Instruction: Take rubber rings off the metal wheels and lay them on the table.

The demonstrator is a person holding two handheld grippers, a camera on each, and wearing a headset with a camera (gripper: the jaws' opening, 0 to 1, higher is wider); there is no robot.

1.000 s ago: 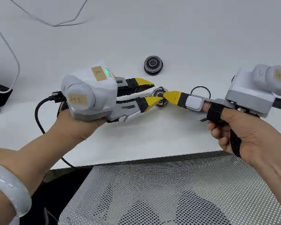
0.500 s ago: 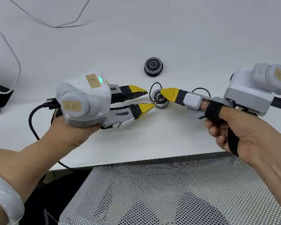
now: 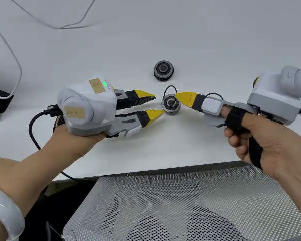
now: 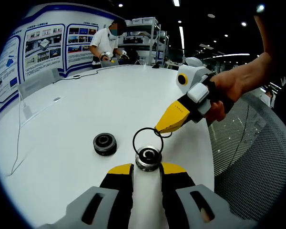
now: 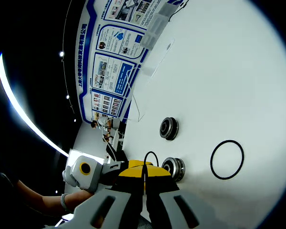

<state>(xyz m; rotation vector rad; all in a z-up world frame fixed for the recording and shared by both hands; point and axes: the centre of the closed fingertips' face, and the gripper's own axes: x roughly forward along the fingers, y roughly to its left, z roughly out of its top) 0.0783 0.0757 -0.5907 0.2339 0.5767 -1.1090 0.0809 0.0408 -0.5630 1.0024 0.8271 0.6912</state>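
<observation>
- Now the right gripper (image 3: 183, 99) is clenched on the rubber ring (image 4: 133, 140) at frame centre, its loop just above the metal wheel (image 4: 148, 159).
- The left gripper (image 3: 156, 104) is released, tips flanking the wheel; steady it, then lift the ring away gently.

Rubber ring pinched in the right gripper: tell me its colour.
Black. The rubber ring in the right gripper shows best in the left gripper view.
</observation>
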